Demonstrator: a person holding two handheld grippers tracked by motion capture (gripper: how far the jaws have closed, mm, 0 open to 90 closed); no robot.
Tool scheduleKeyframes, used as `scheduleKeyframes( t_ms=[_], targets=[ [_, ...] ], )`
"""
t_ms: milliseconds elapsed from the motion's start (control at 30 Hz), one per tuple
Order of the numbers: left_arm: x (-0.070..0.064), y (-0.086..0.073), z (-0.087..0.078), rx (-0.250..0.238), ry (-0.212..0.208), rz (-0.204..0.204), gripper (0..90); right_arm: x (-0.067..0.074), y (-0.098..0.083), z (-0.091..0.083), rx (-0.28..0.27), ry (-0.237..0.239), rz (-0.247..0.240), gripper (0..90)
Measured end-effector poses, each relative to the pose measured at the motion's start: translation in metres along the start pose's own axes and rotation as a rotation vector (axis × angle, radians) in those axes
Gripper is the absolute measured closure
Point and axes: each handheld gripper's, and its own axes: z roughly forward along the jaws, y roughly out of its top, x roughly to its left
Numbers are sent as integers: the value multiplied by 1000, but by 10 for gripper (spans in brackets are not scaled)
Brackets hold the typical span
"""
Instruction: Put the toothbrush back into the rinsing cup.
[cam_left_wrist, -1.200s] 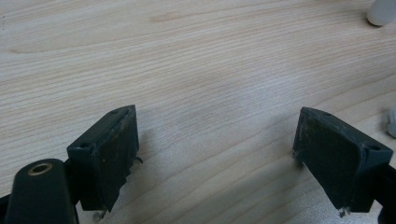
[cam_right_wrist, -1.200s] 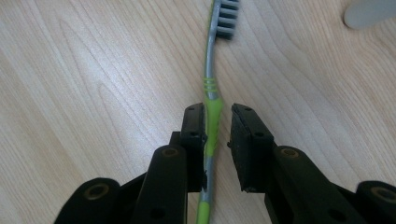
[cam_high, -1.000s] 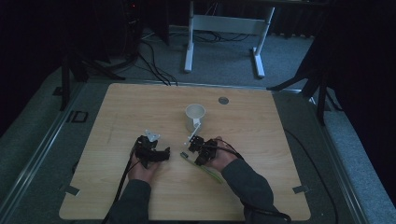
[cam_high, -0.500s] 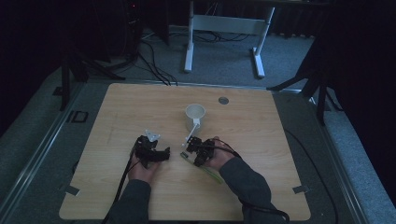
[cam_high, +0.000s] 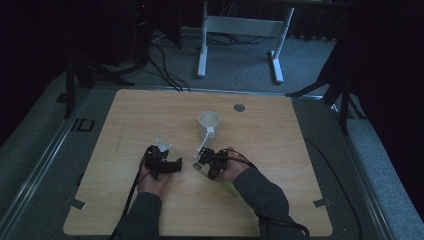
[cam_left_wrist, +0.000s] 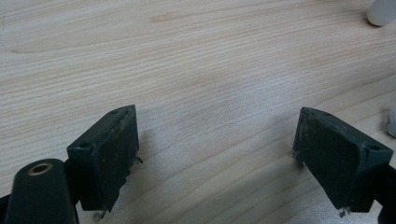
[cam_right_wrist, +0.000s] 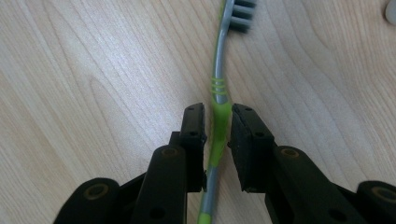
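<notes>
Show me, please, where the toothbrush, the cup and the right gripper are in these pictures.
toothbrush (cam_right_wrist: 221, 112): right gripper view, on the green handle between the jaws.
cup (cam_high: 208, 121): high view, on the white rim.
right gripper (cam_right_wrist: 218, 122): right gripper view, midway between its fingertips, closed on the handle.

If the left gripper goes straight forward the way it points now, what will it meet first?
Probably only bare table. The left gripper stands open with nothing between its jaws, and wood lies ahead. A white object sits far off to one side, seemingly outside that line, though depth is unclear.
</notes>
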Motion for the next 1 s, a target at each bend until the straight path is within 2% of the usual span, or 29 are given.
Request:
scheduleKeyframes(
  t_ms=[1000],
  targets=[
    [0, 0, 0, -2, 0, -1, 146, -1, 3, 13, 60, -9, -7, 779]
  ],
)
